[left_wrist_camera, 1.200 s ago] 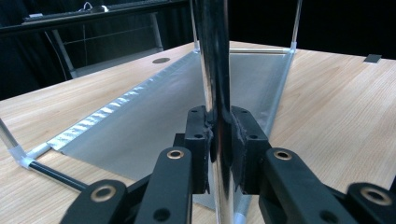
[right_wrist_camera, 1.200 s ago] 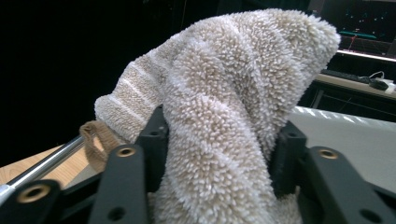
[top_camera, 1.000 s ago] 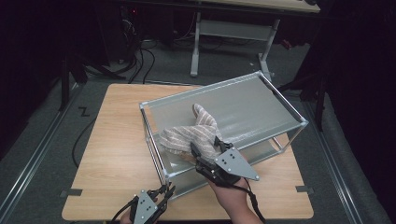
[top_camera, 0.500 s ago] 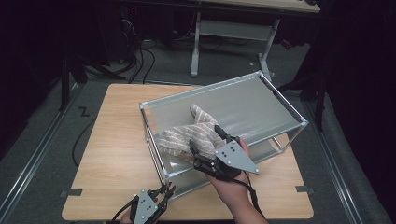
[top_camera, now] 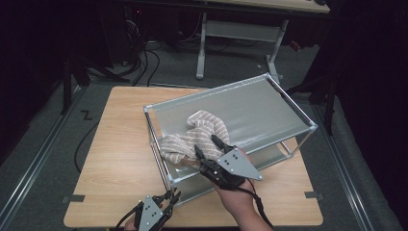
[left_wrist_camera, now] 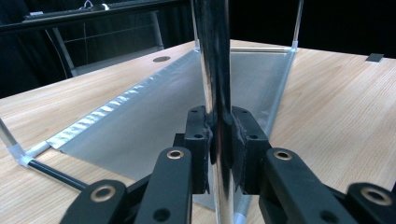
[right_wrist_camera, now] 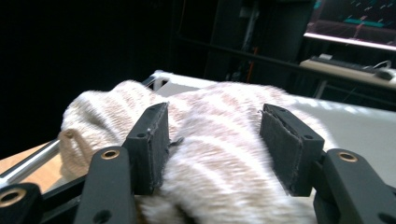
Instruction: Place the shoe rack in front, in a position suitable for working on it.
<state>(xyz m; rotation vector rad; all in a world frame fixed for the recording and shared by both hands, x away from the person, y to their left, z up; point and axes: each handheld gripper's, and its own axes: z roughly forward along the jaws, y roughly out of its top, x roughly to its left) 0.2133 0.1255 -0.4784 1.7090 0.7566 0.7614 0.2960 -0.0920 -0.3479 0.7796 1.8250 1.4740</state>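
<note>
1. Here, one striped cloth (top_camera: 197,134) lies bunched on the top shelf of the metal rack (top_camera: 269,108), at the shelf's near left corner, with one fold draped over the near rail.
2. The right gripper (top_camera: 208,147) sits at the near edge of the cloth. In the right gripper view its jaws stand wide apart with the cloth (right_wrist_camera: 219,154) bulging up between the pads (right_wrist_camera: 152,144); they straddle the fabric but do not pinch it.
3. The left gripper (top_camera: 171,198) is low at the rack's near left corner. In the left gripper view its jaws are clamped tight on the upright chrome post (left_wrist_camera: 215,70), so it steadies the frame.
4. Judged step: the cloth is being placed or arranged on the top shelf while the rack is braced. Whether the right gripper is about to grasp or has let go, I cannot tell.
5. Judged next move: if a grasp, close on a thick fold, not on a single layer, and lift clear of the rail; the left clamp should hold so the light rack does not slide on the wooden table (top_camera: 115,144).
6. Count: one cloth, one rack with two shelves, two grippers, one table.
</note>
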